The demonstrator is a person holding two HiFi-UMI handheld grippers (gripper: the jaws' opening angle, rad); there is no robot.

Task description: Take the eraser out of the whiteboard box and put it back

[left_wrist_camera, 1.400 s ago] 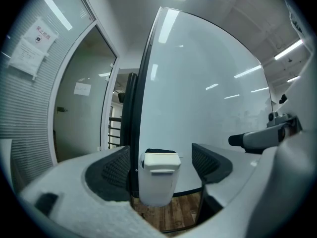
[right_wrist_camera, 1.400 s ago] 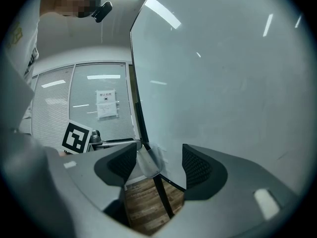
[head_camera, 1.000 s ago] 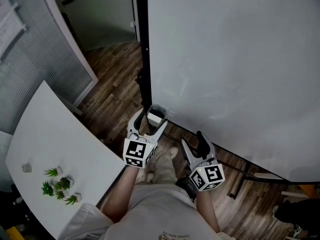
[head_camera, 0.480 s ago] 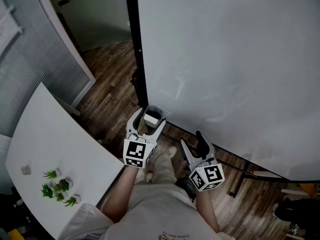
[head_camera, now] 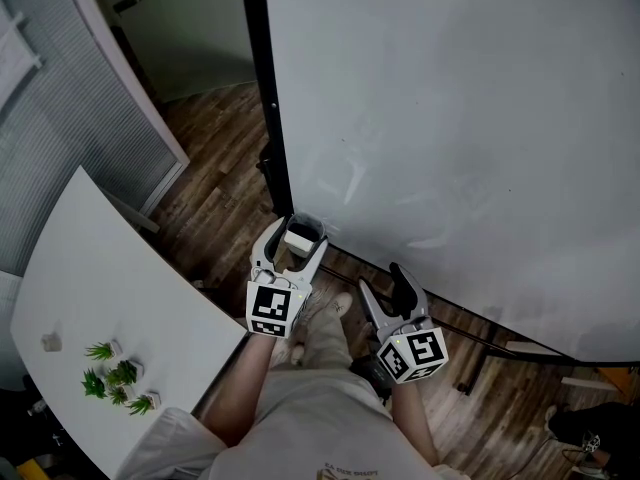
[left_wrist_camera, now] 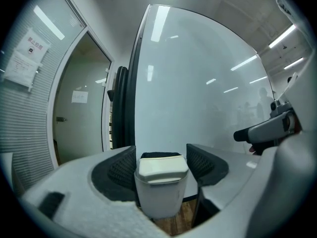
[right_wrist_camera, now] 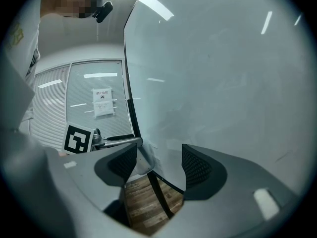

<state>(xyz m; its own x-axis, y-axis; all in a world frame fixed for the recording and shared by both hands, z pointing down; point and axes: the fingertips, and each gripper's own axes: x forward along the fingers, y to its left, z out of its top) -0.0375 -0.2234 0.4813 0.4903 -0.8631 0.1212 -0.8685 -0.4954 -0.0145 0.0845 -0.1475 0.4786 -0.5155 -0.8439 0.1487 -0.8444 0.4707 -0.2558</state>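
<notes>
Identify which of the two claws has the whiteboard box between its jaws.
The left claw: its jaws, just now closing, straddle the whiteboard box holding the eraser, not yet clamped on it. The right claw is open and empty.

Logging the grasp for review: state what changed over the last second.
The left tongs have just been closing around the eraser, which sits in the whiteboard box between them; the pads do not press it yet. The right tongs stay open and empty, in place.
</notes>
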